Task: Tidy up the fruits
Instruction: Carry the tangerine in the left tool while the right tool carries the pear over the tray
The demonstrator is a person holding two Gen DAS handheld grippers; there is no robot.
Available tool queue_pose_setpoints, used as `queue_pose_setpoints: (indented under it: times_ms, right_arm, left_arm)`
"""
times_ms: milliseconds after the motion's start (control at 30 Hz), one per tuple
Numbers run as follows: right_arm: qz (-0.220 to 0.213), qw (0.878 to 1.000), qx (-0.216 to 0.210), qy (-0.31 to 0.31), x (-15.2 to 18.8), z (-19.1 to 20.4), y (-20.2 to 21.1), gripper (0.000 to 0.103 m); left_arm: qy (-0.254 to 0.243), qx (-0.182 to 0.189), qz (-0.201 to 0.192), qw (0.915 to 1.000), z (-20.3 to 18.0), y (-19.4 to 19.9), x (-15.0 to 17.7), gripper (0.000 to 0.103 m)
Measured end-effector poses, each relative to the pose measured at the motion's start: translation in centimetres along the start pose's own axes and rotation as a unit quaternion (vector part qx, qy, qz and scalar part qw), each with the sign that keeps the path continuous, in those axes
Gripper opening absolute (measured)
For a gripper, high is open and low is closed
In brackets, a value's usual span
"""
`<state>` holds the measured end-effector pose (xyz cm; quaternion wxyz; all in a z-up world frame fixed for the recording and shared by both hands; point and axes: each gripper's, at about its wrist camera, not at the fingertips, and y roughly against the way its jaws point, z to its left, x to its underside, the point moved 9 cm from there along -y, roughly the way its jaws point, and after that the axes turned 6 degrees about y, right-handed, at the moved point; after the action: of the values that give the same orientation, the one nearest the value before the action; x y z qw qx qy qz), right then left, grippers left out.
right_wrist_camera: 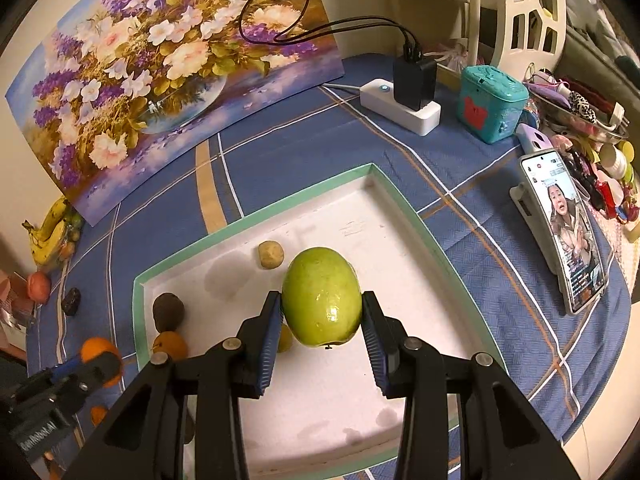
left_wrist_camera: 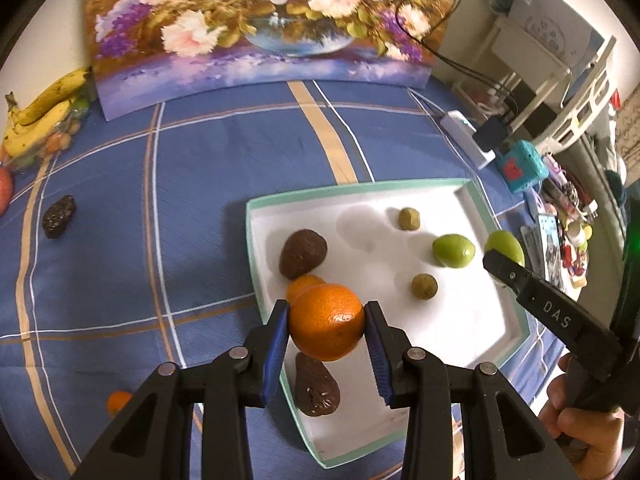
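Observation:
My left gripper [left_wrist_camera: 326, 326] is shut on an orange [left_wrist_camera: 320, 312], held just above the near-left edge of the white tray [left_wrist_camera: 468, 196] with a teal rim. In the tray lie two brown fruits [left_wrist_camera: 302, 254], a small orange [left_wrist_camera: 302, 286], two small tan balls [left_wrist_camera: 409, 219] and a green fruit [left_wrist_camera: 453, 251]. My right gripper [right_wrist_camera: 322, 320] is shut on a large green fruit [right_wrist_camera: 322, 300] over the middle of the tray [right_wrist_camera: 376, 172]. In the right wrist view the left gripper [right_wrist_camera: 90, 364] with its orange [right_wrist_camera: 96, 348] shows at lower left.
On the blue checked cloth outside the tray lie a dark fruit [left_wrist_camera: 59, 216], an orange [left_wrist_camera: 118, 402], bananas [left_wrist_camera: 40, 116] and a red fruit [right_wrist_camera: 39, 286]. A flower painting [left_wrist_camera: 260, 20] leans at the back. A power strip [right_wrist_camera: 400, 108], teal box [right_wrist_camera: 490, 102] and propped phone [right_wrist_camera: 568, 232] stand at the right.

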<state>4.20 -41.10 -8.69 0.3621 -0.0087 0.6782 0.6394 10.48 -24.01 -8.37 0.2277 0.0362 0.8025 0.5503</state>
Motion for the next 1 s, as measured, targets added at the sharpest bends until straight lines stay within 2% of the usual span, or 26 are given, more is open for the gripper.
queue_pose_setpoints:
  times_ms: [200,567,1000]
  right_arm:
    - [0.011,1.000,0.004,0.002,0.3,-0.1,-0.5,0.041]
    - [0.063,0.998,0.021,0.007,2.2,-0.5,-3.0,0.041]
    - [0.095,0.995,0.026,0.014,3.6,-0.5,-4.6,0.041]
  left_arm:
    - [-0.011,0.000,0.022,0.9997,-0.8,-1.3,0.9,0.040]
    - [-0.038,-0.021,0.066,0.9969,-2.0,-4.8,3.1,0.040]
    - [-0.045,-0.047,0.090,0.9939,-1.8,-7.1,4.0,0.040]
